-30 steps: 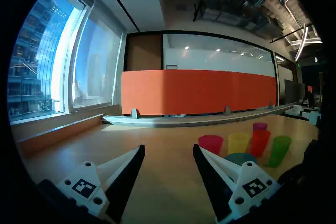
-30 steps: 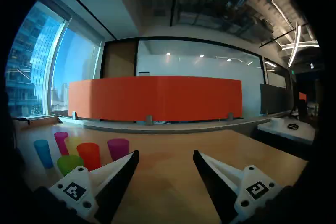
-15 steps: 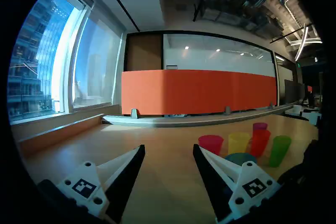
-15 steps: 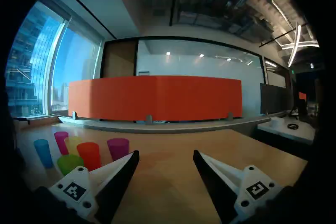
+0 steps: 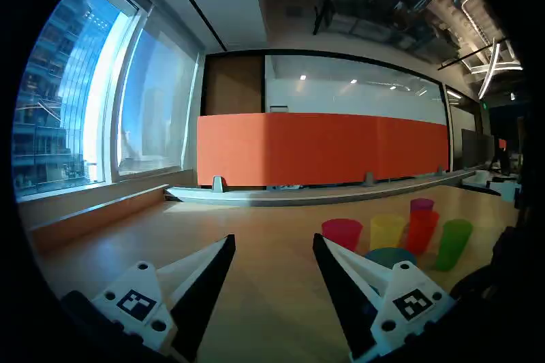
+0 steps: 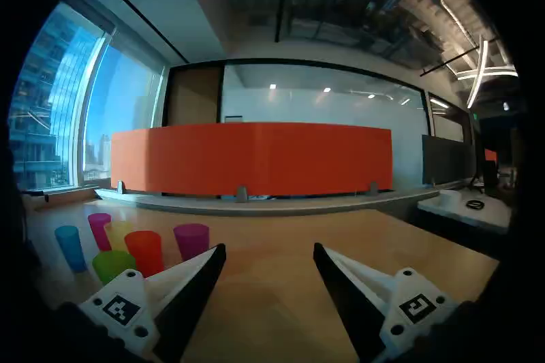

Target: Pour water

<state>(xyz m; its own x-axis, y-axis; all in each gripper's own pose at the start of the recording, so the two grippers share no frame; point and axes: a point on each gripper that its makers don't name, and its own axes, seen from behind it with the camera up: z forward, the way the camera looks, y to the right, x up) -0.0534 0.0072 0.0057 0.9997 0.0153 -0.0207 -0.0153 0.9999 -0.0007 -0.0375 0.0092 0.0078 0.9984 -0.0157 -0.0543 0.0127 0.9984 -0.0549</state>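
Observation:
Several coloured plastic cups stand in a cluster on the wooden table. In the left gripper view they sit to the right: a pink cup, a yellow cup, an orange cup, a green cup, a purple cup behind, and a teal cup partly hidden by the right finger. My left gripper is open, holding nothing. In the right gripper view the cluster lies to the left: a blue cup, orange cup, green cup, purple cup. My right gripper is open and empty.
An orange divider panel runs along the table's far edge. Large windows line the left side. A second desk with small items stands at the right in the right gripper view.

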